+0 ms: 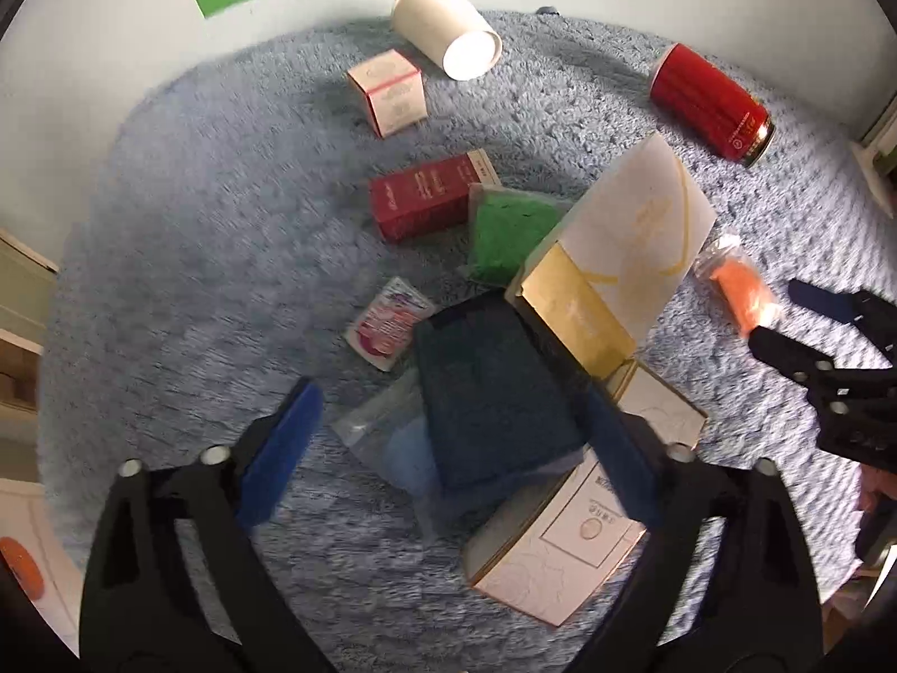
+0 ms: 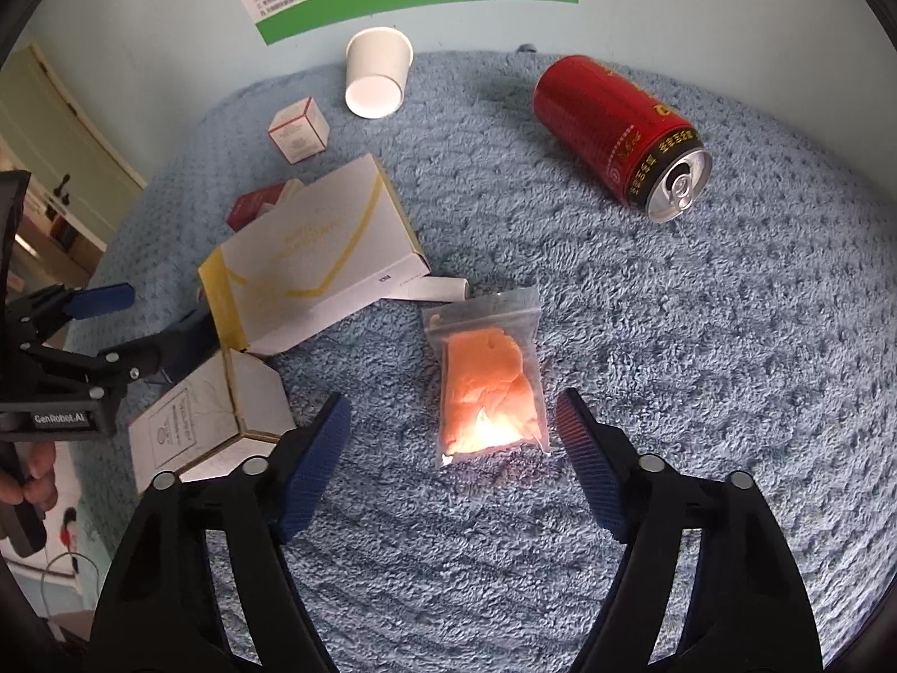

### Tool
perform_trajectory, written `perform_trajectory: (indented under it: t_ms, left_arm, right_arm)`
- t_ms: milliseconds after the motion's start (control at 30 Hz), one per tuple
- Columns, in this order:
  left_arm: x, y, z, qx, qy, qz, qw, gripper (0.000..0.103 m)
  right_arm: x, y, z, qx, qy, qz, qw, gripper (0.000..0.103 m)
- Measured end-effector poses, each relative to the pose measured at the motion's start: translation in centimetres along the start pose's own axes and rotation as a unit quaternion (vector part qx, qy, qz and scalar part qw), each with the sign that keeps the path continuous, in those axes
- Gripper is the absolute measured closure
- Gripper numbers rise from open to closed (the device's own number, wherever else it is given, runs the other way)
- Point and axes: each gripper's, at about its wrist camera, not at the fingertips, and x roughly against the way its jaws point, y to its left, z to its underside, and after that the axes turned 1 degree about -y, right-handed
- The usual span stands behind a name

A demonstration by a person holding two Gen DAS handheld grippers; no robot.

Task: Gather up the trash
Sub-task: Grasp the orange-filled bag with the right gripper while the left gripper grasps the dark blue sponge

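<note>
Evidently nothing is collected yet: the right gripper (image 2: pixel 451 460) is spread astride the bagged orange piece (image 2: pixel 488 387), the left gripper (image 1: pixel 448 443) spread over a dark pouch (image 1: pixel 493 392), all litter left on the blue rug (image 2: pixel 701 336).

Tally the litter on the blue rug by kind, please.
Cups: 1, paper cup
Cans: 1, red can
Boxes: 4, small white box, red box, white-and-gold box, hexagonal box
Plastic bags: 3, green bag, orange bag, clear bag
Sachets: 1, pink sachet
Unclear: 1, dark blue block
Total: 11
</note>
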Motion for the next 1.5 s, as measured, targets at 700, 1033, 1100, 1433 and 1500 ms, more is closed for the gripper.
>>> perform_trajectory:
  t_ms: [700, 1033, 1100, 1433, 1500]
  left_arm:
    - [0.9, 1.8, -0.4, 0.021, -0.019, 0.081, 0.9963, 0.094]
    - [-0.3, 2.8, 0.6, 0.026, -0.016, 0.022, 0.9993, 0.021]
    - [-1.0, 2.9, 0.6, 0.024, -0.003, 0.015, 0.9996, 0.015]
    - [-4.5, 2.3, 0.1, 0.016, 0.033, 0.065, 0.9972, 0.038]
    - [-4.2, 2.1, -0.3, 0.006, 0.034, 0.058, 0.9977, 0.052]
  right_arm:
    - [1.5, -0.7, -0.4, 0.012, -0.005, -0.012, 1.0, 0.064]
    - [3.5, -1.2, 0.5, 0.006, -0.012, -0.019, 1.0, 0.064]
    - [3.5, -1.2, 0.6, 0.007, -0.011, -0.019, 1.0, 0.064]
    - [1.6, -1.1, 0.4, -0.001, 0.003, -0.021, 1.0, 0.064]
    - [1.5, -1.1, 0.4, -0.001, 0.005, -0.021, 1.0, 0.064]
